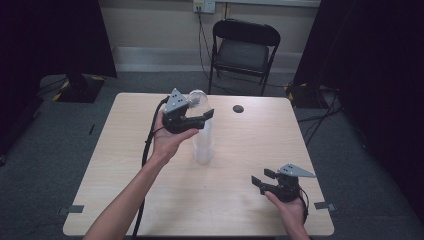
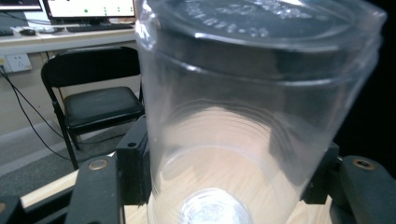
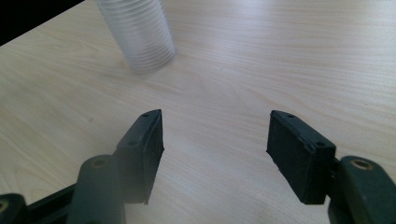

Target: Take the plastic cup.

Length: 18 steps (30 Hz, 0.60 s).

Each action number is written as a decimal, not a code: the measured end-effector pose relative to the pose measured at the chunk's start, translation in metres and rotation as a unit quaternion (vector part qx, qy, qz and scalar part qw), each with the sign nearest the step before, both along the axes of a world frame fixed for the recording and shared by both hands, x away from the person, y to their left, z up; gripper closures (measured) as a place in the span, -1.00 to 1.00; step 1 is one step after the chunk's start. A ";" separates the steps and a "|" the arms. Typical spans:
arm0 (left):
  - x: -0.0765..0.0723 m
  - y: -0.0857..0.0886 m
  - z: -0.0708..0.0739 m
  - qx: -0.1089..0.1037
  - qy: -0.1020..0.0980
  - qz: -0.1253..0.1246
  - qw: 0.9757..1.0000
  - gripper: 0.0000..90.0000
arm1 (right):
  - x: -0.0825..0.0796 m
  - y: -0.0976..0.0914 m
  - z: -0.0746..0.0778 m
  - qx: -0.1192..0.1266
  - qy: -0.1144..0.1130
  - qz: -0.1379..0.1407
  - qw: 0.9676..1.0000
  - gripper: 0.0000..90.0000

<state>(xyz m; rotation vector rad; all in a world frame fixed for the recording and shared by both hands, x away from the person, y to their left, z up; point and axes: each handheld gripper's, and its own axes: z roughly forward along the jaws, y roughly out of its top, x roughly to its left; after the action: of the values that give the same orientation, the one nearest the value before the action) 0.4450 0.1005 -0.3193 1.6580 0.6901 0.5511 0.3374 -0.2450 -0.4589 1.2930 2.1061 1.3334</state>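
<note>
A tall stack of clear plastic cups [image 1: 204, 146] stands upside down near the middle of the light wooden table [image 1: 125, 165]. My left gripper [image 1: 206, 117] is at the top of the stack, shut on a clear cup [image 1: 197, 98] there. In the left gripper view that cup [image 2: 243, 93] sits between both black jaws with its closed base up, and my left gripper [image 2: 229, 172] presses it from both sides. My right gripper [image 1: 262, 177] hovers open and empty over the front right of the table. In its own view my right gripper [image 3: 215, 144] points toward the stack [image 3: 140, 37].
A small dark round spot [image 1: 238, 108] sits on the table behind the stack. A black folding chair [image 1: 243, 50] stands beyond the far edge, with cables on the wall and floor. Desks with monitors [image 2: 88, 9] show in the left gripper view.
</note>
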 end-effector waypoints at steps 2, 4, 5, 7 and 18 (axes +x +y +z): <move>-0.002 0.001 0.003 -0.004 0.000 -0.003 1.000 -0.20 | 0.000 0.000 0.000 0.000 0.000 0.000 1.000 -0.20; -0.005 0.004 0.005 -0.012 0.003 -0.006 1.000 -0.20 | 0.000 0.000 0.000 0.000 -0.001 0.000 1.000 -0.20; -0.006 0.005 0.006 -0.017 0.007 -0.006 1.000 -0.20 | 0.000 0.000 0.000 0.001 -0.001 -0.001 1.000 -0.20; -0.007 0.007 0.007 -0.019 0.008 -0.003 1.000 -0.20 | 0.000 0.000 0.000 0.002 -0.001 -0.001 1.000 -0.20; -0.021 0.022 0.006 -0.034 0.033 -0.005 0.999 -0.19 | -0.001 0.001 0.002 0.003 -0.005 0.002 1.000 -0.20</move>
<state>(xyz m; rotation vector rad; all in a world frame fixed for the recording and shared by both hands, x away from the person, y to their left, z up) 0.4245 0.1228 -0.3134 1.6208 0.7404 0.4609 0.3362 -0.2435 -0.4573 1.2824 2.1016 1.3452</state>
